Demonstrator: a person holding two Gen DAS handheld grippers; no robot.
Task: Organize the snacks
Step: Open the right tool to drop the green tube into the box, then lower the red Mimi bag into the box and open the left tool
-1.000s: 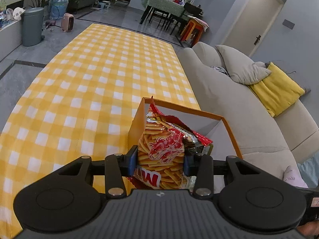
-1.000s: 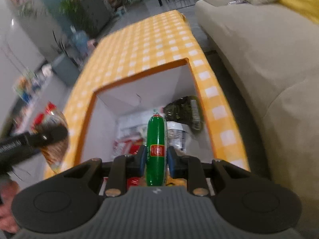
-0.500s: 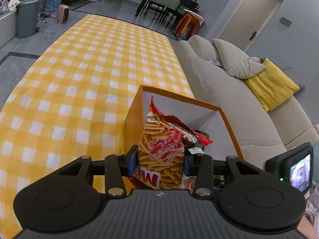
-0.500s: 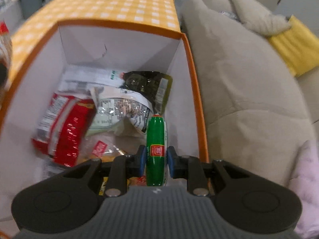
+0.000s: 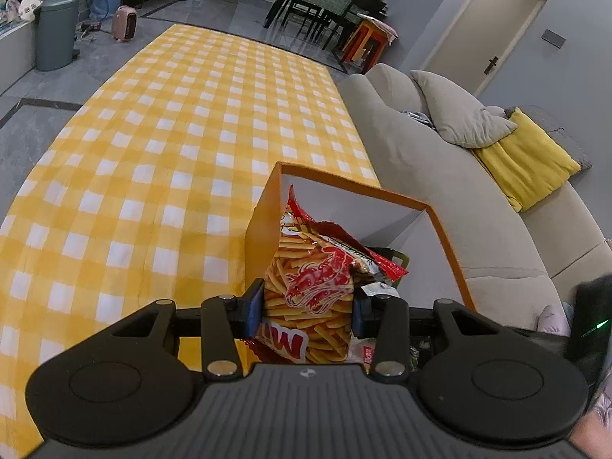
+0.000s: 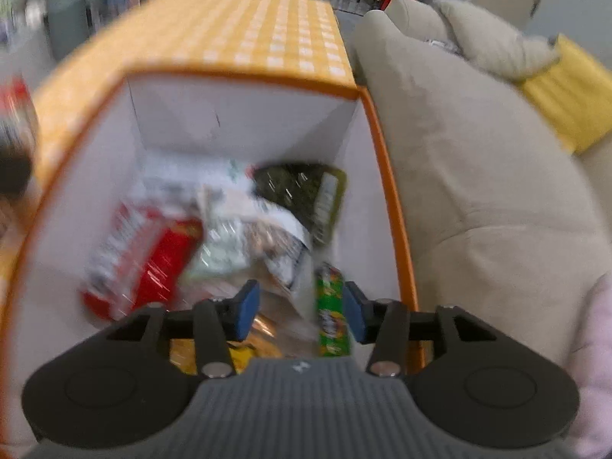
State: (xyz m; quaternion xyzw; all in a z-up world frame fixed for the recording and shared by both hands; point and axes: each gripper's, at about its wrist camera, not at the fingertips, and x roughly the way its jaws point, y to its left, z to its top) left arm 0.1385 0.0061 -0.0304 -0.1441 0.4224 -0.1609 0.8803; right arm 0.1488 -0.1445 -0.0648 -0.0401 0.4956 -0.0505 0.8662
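The right hand-held gripper [image 6: 300,315], jaws opening, releases the green sausage stick [image 6: 332,313] (long axis along the fingers) into the orange box [image 6: 394,206]. The left hand-held gripper [image 5: 308,308] grasps the shrimp-stick bag [image 5: 310,290] above the box's near-left corner.

Both wrist cameras look steeply down into the orange box [image 5: 451,244] [image 6: 394,206] (right one closer).

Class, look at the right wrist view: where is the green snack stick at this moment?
The green snack stick is inside the orange box, near its right wall, between the right gripper's opening jaws and close to the right pad.
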